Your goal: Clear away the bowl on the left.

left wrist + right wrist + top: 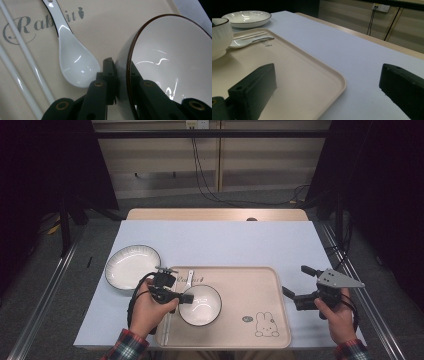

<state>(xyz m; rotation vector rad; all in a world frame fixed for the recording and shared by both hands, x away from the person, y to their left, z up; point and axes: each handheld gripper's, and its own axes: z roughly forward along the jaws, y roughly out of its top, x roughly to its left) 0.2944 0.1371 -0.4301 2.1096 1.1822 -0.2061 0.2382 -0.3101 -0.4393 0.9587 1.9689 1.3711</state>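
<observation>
A white plate (pixel 132 266) sits on the counter (pixel 240 242) at ten o'clock; spoon (pixel 189 279) and chopsticks (pixel 167 320) lie on the tray (pixel 255 295).

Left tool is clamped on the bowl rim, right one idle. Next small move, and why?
Probably lift the bowl a little, straight up. The left tool grips its rim, one jaw inside and one outside, and the spoon and chopsticks lie close beside it on the tray, so sliding risks knocking them. The right tool is open and apart.
</observation>
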